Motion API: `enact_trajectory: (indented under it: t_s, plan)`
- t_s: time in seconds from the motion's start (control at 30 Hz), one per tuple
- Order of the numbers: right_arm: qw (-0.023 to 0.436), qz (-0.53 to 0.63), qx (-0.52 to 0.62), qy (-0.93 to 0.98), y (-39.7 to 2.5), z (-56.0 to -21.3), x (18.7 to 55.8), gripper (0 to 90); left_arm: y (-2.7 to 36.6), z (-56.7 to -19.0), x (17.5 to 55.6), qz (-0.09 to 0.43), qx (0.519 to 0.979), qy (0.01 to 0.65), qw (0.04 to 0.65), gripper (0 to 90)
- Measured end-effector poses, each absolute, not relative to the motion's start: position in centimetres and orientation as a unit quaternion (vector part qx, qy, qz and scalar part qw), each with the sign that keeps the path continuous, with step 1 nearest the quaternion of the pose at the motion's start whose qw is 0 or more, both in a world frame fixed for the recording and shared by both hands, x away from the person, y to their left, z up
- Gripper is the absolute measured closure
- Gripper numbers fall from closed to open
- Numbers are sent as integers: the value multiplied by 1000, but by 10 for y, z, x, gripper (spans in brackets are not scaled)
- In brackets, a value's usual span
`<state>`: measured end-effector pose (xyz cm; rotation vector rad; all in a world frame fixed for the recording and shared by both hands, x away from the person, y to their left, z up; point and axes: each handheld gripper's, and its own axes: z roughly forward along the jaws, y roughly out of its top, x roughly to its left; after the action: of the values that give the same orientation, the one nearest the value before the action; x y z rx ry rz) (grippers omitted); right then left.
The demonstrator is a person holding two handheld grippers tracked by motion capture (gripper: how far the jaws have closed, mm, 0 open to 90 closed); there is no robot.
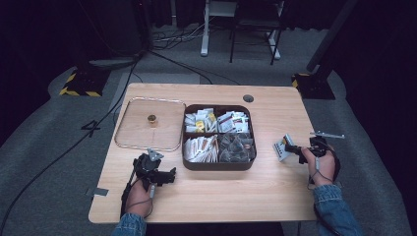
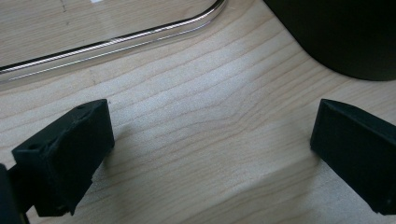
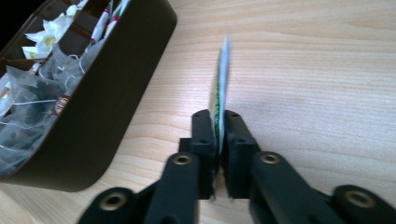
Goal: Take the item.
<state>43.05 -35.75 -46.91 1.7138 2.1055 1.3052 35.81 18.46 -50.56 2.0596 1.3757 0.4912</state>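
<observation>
Sachet (image 3: 219, 88), apparently a tea packet, is pinched edge-on by the right claw (image 3: 218, 128) just beside the dark box (image 3: 107, 107). The left claw (image 2: 210, 140) is held spread wide over the bare counter (image 2: 196, 93).

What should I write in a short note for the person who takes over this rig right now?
Right gripper: shut on a tea sachet, held edge-up above the table, right of the box.
Left gripper: open, holds nothing, low over the table near the clear lid.
Done: lid is off and lies left of the box; one sachet is out.
Left: probably set the sachet down or sort it, then close the box.
</observation>
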Motion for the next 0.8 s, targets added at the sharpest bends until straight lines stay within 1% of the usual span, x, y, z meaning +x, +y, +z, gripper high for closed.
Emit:
enact_trajectory:
  t_s: [0.07,0.17,0.23,0.27,0.33,0.47,0.63,0.8]
  plan:
    - [77,432,567,697,-359,-471,431,712,185,-505,358,185,778,518,303,0]
    - [86,432,569,694,-361,-474,432,576,185,-506,359,185,778,518,304,0]
    - [92,432,570,693,-363,-476,433,514,185,-505,359,185,778,518,303,0]
    - [101,428,569,695,-364,-477,433,475,185,-506,359,185,778,518,304,0]
    - [123,425,564,697,-367,-478,434,426,185,-505,359,185,779,517,303,0]
    - [148,420,563,696,-373,-478,434,404,185,-505,359,185,779,518,303,0]
    - [157,414,558,701,-374,-478,434,404,185,-505,359,185,779,517,303,0]
    - [154,422,552,702,-372,-473,432,404,185,-506,359,185,779,517,303,0]
